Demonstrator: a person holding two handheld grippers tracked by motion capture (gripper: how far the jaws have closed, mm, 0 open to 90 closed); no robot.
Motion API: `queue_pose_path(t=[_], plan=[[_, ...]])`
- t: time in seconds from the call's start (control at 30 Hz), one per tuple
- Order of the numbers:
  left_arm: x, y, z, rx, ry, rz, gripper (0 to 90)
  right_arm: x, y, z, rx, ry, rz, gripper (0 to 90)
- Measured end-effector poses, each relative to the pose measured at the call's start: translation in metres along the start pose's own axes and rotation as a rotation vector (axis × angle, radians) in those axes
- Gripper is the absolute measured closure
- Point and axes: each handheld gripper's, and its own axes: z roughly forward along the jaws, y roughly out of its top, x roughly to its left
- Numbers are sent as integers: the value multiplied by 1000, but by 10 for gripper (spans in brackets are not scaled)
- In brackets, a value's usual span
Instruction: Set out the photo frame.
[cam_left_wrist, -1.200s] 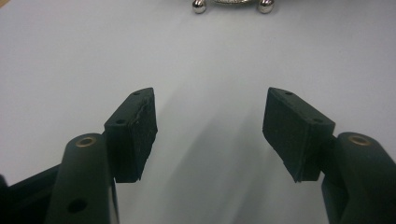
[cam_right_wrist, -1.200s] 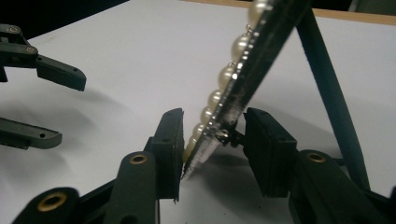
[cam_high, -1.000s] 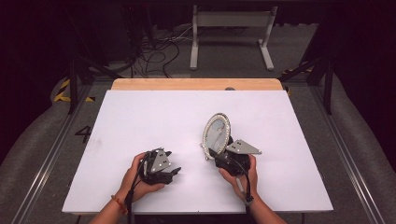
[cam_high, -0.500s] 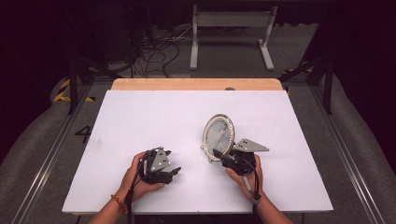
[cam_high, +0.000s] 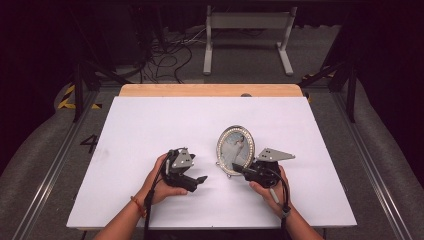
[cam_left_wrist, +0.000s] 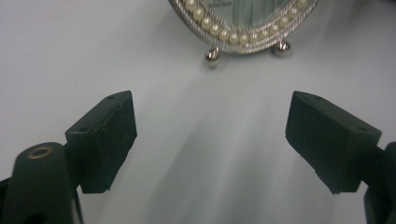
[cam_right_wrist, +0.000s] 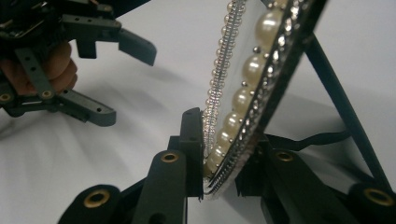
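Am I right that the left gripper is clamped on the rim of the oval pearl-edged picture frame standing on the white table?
Not quite: the right gripper is clamped on the oval pearl-edged picture frame, as the right gripper view shows; the left gripper is open, apart from it.

Frame (cam_high: 235, 150) upright on table (cam_high: 150, 125), right of centre; left claw (cam_high: 199, 181) left of it.

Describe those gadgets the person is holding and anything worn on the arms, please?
Each hand carries a black two-jaw tool. The left gripper and right gripper each bear a grey three-cornered plate with small holes on top, and a black cable trails back along each forearm. Up close, the jaws end in blocky black pads with brass-coloured rivets. The arms are bare; an orange band circles the left wrist.
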Motion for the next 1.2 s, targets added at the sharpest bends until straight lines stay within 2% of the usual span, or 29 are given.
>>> queue_pose_path(t=[0.07,0.13,0.23,0.3,0.37,0.47,0.53,0.6,0.67,0.73,0.87,0.97,1.03,1.07,1.1,1.2], plan=[[2,6,5,-23,-11,-18,169,-1,0,-1,6,8,-6,766],[4,10,8,-26,-11,-17,166,-1,0,-1,8,6,-8,756],[9,17,16,-45,-15,-18,154,4,2,-6,5,-33,-49,651],[11,20,20,-77,-12,-22,152,5,4,-12,-7,-39,-60,652],[14,23,25,-71,-28,-21,144,5,4,-16,-23,-39,-55,665],[18,27,31,-84,-44,-37,134,5,4,-17,-43,-50,-56,739],[20,30,33,-100,-69,-45,134,3,4,-16,-50,-32,-43,748],[22,33,37,-113,-70,-47,134,0,4,-16,-51,-18,-37,752],[21,34,44,-97,-53,-30,147,-1,4,-17,-43,-10,-40,753],[21,33,51,-83,-68,-36,149,-1,4,-17,-42,-4,-38,755],[22,31,59,-91,-92,-61,141,-2,4,-18,-40,4,-29,756],[23,32,62,-86,-99,-49,127,-3,5,-18,-26,7,-43,755],[25,32,64,-74,-123,-50,127,-2,7,-18,-18,2,-46,753],[27,33,65,-64,-152,-60,123,-2,7,-18,-17,2,-45,753],[27,35,65,-65,-155,-42,123,-1,7,-18,-15,0,-47,752],[27,41,65,-88,-172,-43,135,-2,8,-18,-11,0,-53,750]])
